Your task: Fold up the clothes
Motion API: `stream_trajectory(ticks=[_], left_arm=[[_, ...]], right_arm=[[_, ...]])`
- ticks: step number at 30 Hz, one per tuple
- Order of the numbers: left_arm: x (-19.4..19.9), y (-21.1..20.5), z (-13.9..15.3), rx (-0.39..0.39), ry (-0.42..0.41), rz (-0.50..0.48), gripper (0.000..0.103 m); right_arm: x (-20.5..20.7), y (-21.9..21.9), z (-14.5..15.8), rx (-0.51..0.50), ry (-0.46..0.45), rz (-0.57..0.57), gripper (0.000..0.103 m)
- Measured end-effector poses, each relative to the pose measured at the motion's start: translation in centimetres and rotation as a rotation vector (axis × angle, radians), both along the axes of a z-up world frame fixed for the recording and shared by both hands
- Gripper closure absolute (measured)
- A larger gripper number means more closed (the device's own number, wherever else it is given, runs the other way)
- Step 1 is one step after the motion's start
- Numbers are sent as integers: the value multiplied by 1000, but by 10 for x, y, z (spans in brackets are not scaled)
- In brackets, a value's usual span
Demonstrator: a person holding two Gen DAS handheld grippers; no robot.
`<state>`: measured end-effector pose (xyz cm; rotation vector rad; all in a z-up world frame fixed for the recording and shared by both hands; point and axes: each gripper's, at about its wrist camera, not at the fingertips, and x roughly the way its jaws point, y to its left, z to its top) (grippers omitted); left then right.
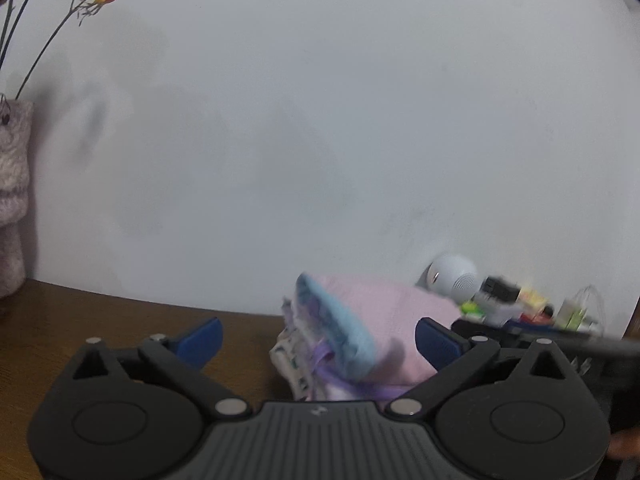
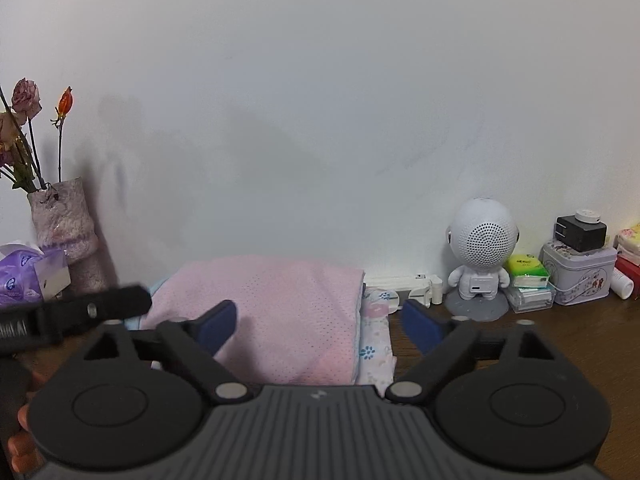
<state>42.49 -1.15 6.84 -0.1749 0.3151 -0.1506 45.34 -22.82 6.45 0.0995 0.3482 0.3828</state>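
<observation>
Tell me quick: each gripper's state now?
Left gripper: jaws open, holding nothing; folded pink mesh garment lies ahead.
Right gripper: jaws open, holding nothing.

The pink garment (image 2: 280, 312) is matt perforated mesh cloth; the table (image 2: 560, 344) dark smooth wood; the vase (image 2: 66, 224) fuzzy fabric.

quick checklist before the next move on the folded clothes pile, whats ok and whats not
1. Left gripper open, nothing between its fingers: ok.
2. Right gripper open, pads off the cloth: ok.
3. Pink garment folded flat on top of the pile: ok.
4. Floral garment aligned under it: not ok, it sticks out at the right.
5. Speaker figure clear of the pile: ok.
6. Pile's far edge neat: cannot tell.
</observation>
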Motion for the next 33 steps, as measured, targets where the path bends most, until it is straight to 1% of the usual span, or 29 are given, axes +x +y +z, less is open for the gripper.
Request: stream_trajectory(ticks=[4,9,14,21,25,28,33], left_arm=[[-3,2,-7,42,4,10,0],[-4,3,-12,30,32,24,0],[-10,8,-19,41,59,32,0],[-27,9,-20,52,48,42,0],[-37,8,-22,66,60,51,0],[-46,8,-24,79,59,57,0],[-57,10,-26,56,81,67,0]], right_arm=[[-3,1,1,-2,-4,0,1],[-7,8,-2,-41,4,-7,0],[-13,10,-5,-44,21,-21,0],[-25,7,-6,-46,36,-45,0],[-36,3,-7,-36,31,-41,0],[-45,5,-7,-55,27,-48,0],[-60,7,-11,-64,53,-40,0]])
